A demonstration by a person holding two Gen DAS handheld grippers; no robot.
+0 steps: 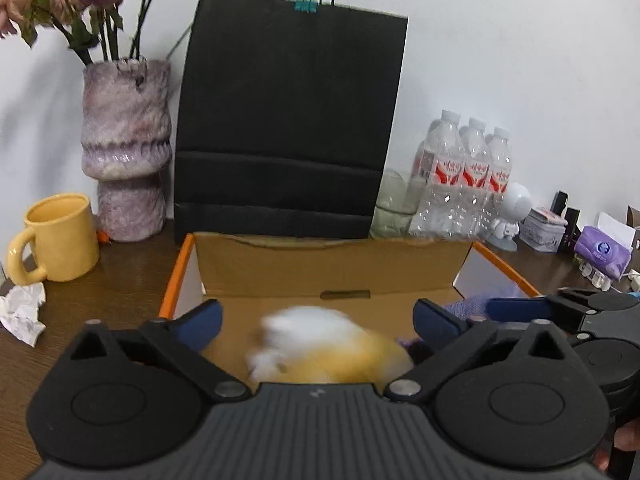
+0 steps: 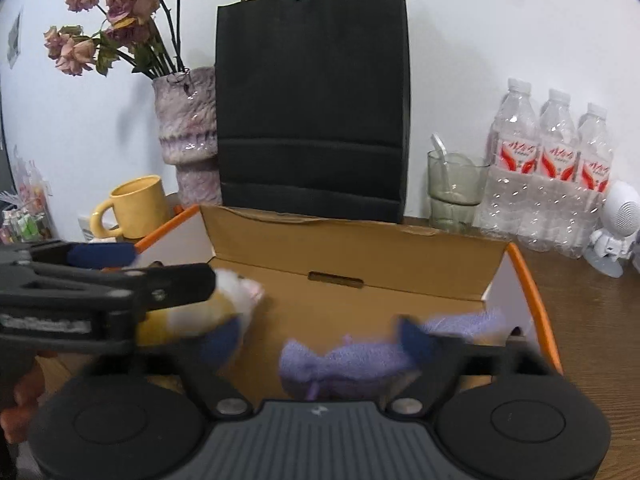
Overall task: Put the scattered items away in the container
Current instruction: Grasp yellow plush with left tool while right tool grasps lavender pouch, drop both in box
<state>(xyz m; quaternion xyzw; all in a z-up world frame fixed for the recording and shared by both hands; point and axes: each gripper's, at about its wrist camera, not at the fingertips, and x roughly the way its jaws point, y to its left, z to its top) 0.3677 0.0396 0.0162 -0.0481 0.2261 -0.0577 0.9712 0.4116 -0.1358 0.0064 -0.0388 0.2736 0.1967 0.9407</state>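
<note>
The left gripper (image 1: 316, 320) stands wide apart over the box (image 1: 332, 268), a blurred white-and-yellow plush (image 1: 320, 348) loose between its fingers. The right gripper (image 2: 320, 340) is likewise spread, a purple plush (image 2: 344, 360) lying in the box below it. Only the right view shows the glass (image 2: 454, 188) clearly. Behind stand a bag (image 1: 288, 120), vase (image 1: 126, 148), mug (image 1: 60, 236) and bottles (image 1: 464, 176).

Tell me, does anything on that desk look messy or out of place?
Yes: a crumpled paper lies loose on the wooden desk beside the yellow mug, outside the cardboard box. The roses in the vase look wilted. The box's back edge is torn ragged.
</note>
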